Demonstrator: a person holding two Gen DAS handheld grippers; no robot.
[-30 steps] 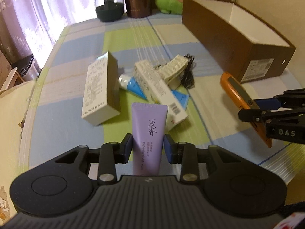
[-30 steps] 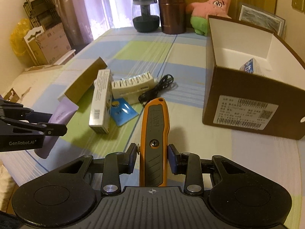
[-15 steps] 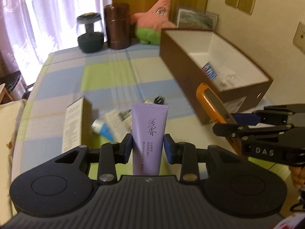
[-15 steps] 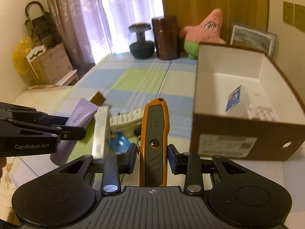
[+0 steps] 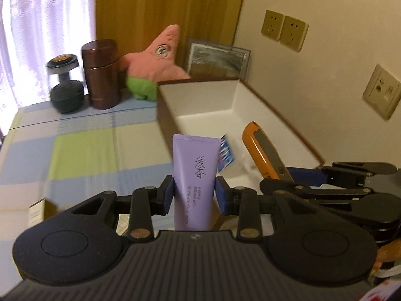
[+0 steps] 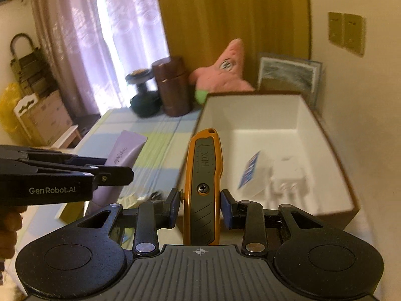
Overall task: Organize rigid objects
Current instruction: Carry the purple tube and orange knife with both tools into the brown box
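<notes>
My left gripper (image 5: 195, 193) is shut on a lilac tube (image 5: 195, 175) that stands upright between its blue pads, raised above the table near the box's left wall. My right gripper (image 6: 200, 207) is shut on an orange and grey utility knife (image 6: 204, 175), held over the near end of the brown box (image 6: 323, 128) with a white inside. From the left wrist view the knife (image 5: 263, 150) and right gripper (image 5: 313, 175) show at the right, over the box (image 5: 275, 107). A blue-and-white packet (image 6: 250, 173) and a white item (image 6: 288, 183) lie in the box.
At the table's far end stand a dark glass jar (image 5: 65, 85), a brown canister (image 5: 102, 72), a pink plush star (image 5: 158, 62) and a framed picture (image 5: 218, 60). A small carton (image 5: 37, 212) and other loose items lie low at left. Wall sockets (image 5: 284, 30) sit at right.
Both grippers rose and swung toward the box, keeping their grips. The loose items on the table dropped out of the left view, and the box's inside came into sight.
</notes>
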